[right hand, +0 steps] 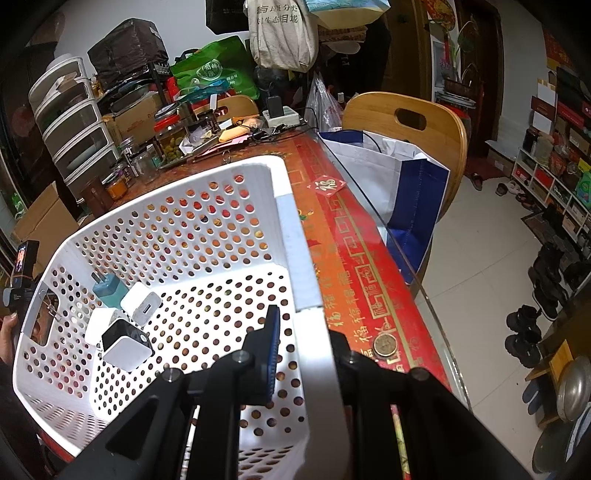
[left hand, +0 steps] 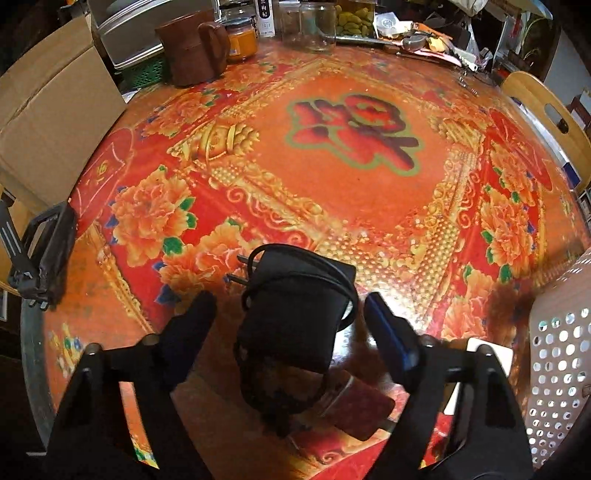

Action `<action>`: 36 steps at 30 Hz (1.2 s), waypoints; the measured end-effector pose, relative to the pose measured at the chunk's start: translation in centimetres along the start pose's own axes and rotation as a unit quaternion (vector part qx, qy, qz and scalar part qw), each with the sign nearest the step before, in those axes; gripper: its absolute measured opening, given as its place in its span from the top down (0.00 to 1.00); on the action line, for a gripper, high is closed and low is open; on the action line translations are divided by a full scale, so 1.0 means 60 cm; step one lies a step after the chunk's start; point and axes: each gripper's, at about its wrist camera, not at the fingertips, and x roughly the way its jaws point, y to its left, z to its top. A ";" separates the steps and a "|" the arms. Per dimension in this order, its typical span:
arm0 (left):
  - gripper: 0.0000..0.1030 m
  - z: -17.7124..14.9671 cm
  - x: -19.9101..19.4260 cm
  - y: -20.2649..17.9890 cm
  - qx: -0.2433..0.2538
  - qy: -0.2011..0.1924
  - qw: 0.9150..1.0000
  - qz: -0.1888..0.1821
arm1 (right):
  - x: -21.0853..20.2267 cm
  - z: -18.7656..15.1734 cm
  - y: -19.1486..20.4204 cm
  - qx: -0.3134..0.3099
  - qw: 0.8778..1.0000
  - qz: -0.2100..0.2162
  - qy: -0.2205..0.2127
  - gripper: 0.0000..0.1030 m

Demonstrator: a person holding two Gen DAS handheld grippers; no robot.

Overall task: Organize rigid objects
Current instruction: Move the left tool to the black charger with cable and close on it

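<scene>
A black power adapter (left hand: 295, 310) with its cord wrapped round it and two plug prongs lies on the red patterned table, between the open fingers of my left gripper (left hand: 291, 317); the fingers do not touch it. A white perforated basket (right hand: 295, 236) stands on the table's right side; its edge also shows in the left wrist view (left hand: 561, 354). My right gripper (right hand: 306, 332) is shut on the basket's right rim. Inside the basket lie several chargers: a teal plug (right hand: 107, 290), a white cube (right hand: 142, 304) and a black-and-white one (right hand: 125, 343).
A brown flat object (left hand: 354, 410) and a white item (left hand: 491, 354) lie under my left gripper. A cardboard box (left hand: 51, 110), brown mug (left hand: 195, 48) and jars (left hand: 314, 26) stand at the table's far side. A coin (right hand: 385, 346), wooden chair (right hand: 406, 122) and blue-white bag (right hand: 399, 184) are on the right.
</scene>
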 end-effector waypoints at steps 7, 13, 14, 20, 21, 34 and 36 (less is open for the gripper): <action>0.50 -0.013 -0.026 -0.007 0.004 -0.033 0.999 0.020 | 0.002 -0.001 0.000 -0.002 1.000 -0.008 0.002 0.85; 0.50 -0.030 -0.107 -0.001 -0.002 -0.148 0.979 0.143 | 0.002 0.000 0.001 -0.004 1.000 -0.009 0.001 0.85; 0.50 -0.036 -0.121 -0.003 -0.002 -0.170 0.968 0.188 | 0.001 0.000 0.000 -0.004 1.000 -0.008 -0.001 0.85; 0.50 -0.050 -0.151 0.002 -0.019 -0.182 0.962 0.203 | 0.002 0.000 0.000 -0.007 1.000 -0.007 0.000 0.85; 0.50 -0.053 -0.153 -0.001 -0.016 -0.181 0.963 0.198 | 0.002 0.000 0.000 -0.008 1.000 -0.008 0.001 0.85; 0.50 -0.081 -0.259 -0.076 0.007 -0.207 0.965 0.158 | 0.003 0.002 0.001 -0.010 1.000 0.004 -0.003 0.85; 0.50 -0.085 -0.278 -0.097 0.014 -0.215 0.964 0.154 | 0.003 0.003 0.001 -0.011 1.000 0.004 -0.004 0.85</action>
